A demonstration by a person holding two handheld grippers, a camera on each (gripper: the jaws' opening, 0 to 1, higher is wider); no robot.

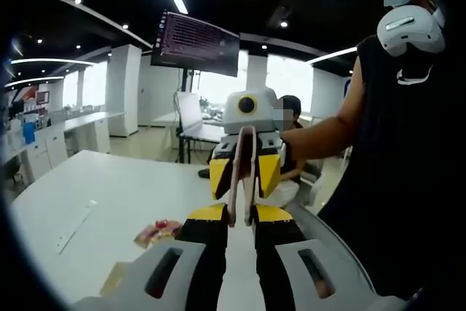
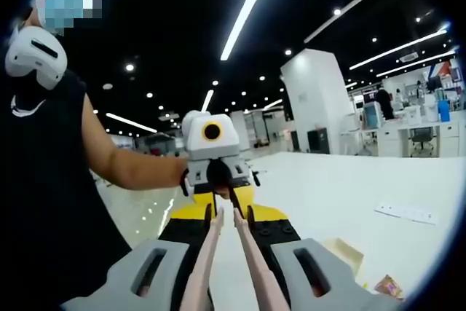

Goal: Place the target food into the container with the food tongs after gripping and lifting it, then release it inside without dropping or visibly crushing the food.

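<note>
- Pink food tongs [image 2: 231, 267] sit in the right gripper [image 2: 229, 213], arms slightly spread, pinching nothing.
- Target food [image 1: 156, 232] lies on the white tabletop [image 1: 109, 194] near its edge, below the raised tongs, left gripper [image 1: 240, 216] closer.

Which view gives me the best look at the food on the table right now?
The left gripper view: the food lies on the white table just left of the jaws, small and blurred. In the right gripper view a food item sits at the lower right edge, smaller and harder to read.
</note>
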